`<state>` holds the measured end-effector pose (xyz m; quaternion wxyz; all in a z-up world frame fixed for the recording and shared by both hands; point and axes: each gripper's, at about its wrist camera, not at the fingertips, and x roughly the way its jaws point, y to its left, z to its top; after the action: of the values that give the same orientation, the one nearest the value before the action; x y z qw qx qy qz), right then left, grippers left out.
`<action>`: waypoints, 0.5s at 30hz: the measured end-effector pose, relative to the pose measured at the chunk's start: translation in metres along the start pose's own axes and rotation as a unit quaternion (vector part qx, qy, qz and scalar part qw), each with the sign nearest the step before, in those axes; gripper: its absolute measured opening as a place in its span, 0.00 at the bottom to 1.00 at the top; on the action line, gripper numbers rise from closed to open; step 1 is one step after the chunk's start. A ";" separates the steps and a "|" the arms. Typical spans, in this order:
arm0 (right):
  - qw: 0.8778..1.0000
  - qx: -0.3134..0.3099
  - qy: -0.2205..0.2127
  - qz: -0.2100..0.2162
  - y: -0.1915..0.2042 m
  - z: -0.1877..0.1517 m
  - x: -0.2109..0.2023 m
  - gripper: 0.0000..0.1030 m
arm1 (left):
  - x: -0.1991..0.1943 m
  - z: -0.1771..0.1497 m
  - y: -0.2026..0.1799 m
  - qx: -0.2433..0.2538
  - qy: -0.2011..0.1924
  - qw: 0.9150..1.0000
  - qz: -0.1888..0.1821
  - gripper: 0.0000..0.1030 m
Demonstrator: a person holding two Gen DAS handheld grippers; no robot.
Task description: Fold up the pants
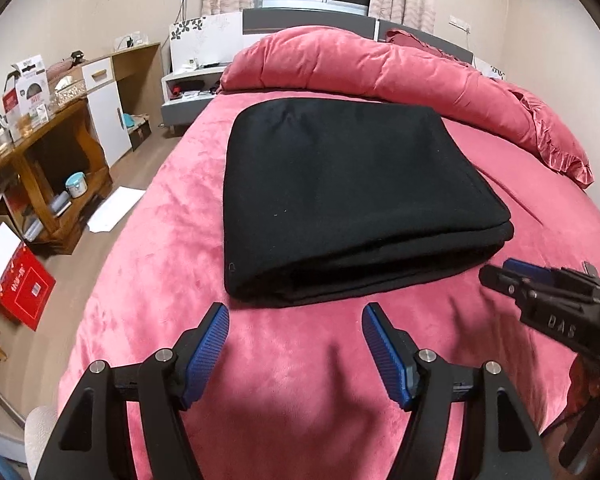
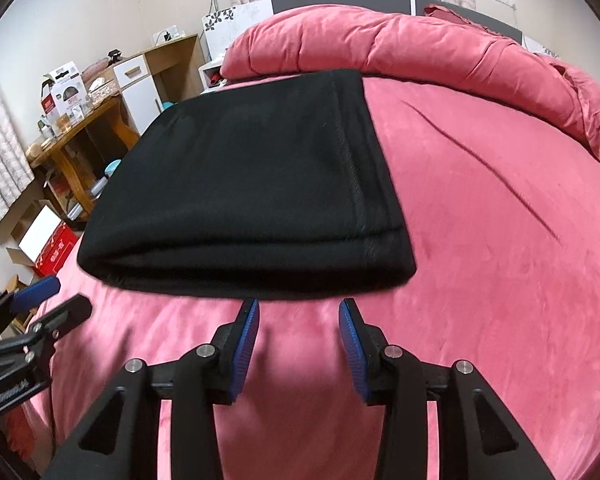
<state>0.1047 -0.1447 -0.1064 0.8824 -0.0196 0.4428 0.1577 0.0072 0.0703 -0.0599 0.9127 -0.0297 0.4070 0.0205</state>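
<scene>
The black pants (image 1: 340,200) lie folded into a thick rectangular stack on the pink bed (image 1: 300,360); they also show in the right wrist view (image 2: 244,184). My left gripper (image 1: 295,312) is open and empty, just short of the stack's near folded edge. My right gripper (image 2: 299,306) is open and empty, its tips close to the stack's near edge toward its right corner. The right gripper also shows at the right of the left wrist view (image 1: 496,272), and the left gripper at the left of the right wrist view (image 2: 66,298).
A rolled pink duvet (image 1: 380,68) lies across the head of the bed. A wooden table with clutter (image 1: 36,136), a white cabinet (image 1: 104,120) and a red box on the floor (image 1: 24,288) stand to the left of the bed.
</scene>
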 end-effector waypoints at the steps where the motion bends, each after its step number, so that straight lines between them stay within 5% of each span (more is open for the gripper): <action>1: 1.000 -0.001 0.001 0.002 0.002 -0.002 -0.001 0.41 | -0.002 0.000 -0.001 0.000 -0.003 1.000 -0.001 0.68; 15: 1.000 -0.007 -0.024 0.001 0.016 -0.012 -0.029 0.54 | -0.022 -0.008 -0.004 -0.026 -0.009 0.998 0.062 0.68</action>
<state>0.0748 -0.1393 -0.0888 0.8923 -0.0217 0.4208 0.1624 -0.0131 0.0654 -0.0491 0.9122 -0.0283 0.3992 0.0876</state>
